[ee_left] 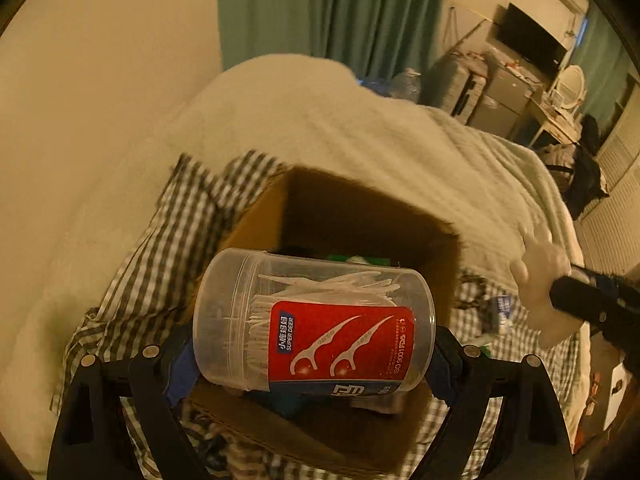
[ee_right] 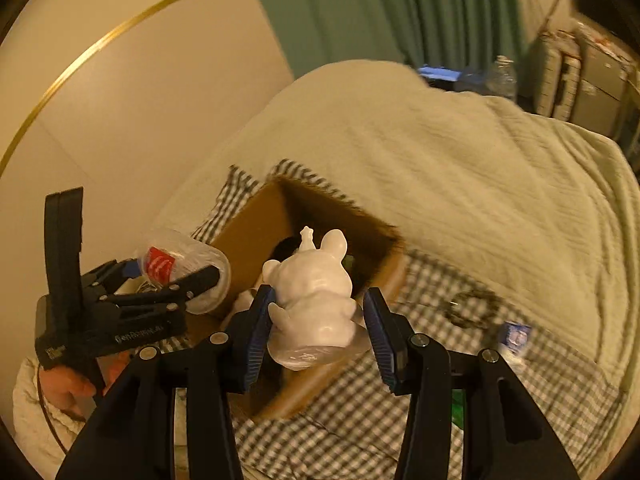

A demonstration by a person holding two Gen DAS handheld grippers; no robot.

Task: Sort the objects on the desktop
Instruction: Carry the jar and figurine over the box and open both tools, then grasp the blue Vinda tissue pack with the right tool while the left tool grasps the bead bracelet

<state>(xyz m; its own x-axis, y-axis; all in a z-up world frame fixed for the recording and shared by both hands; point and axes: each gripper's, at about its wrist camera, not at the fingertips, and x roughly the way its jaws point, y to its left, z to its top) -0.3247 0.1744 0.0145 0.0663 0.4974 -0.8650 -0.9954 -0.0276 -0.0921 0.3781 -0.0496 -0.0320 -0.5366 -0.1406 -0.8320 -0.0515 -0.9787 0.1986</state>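
Over the open brown cardboard box (ee_left: 360, 216) on the grey-and-white checked cloth (ee_left: 152, 264), I hold both tools loaded. My left gripper (ee_left: 314, 354) is clamped on a clear plastic floss-pick jar with a red label (ee_left: 316, 316); the jar lies on its side, its long axis running straight across from one blue pad to the other, so the pads bear on its two ends. It hangs directly above the box's mouth, nearer the near wall than the far one. My right gripper (ee_right: 318, 322) carries a glossy white rabbit-shaped figurine (ee_right: 314, 296), ears pointing away from me toward the box. Its left pad presses the figurine's side; I see a gap at the right pad, so I cannot tell how firmly the jaws grip it. In the right wrist view the figurine sits over the box's near right corner, partly inside the rim line. I judge the left hand to be better placed for a drop: the jar is already centred over the opening, and a release would let it fall sideways, which the box looks wide enough to take. Still out on the cloth, to the right of the box, lie a dark ring-shaped thing (ee_right: 472, 308) and a small blue-and-white packet (ee_right: 516, 336).
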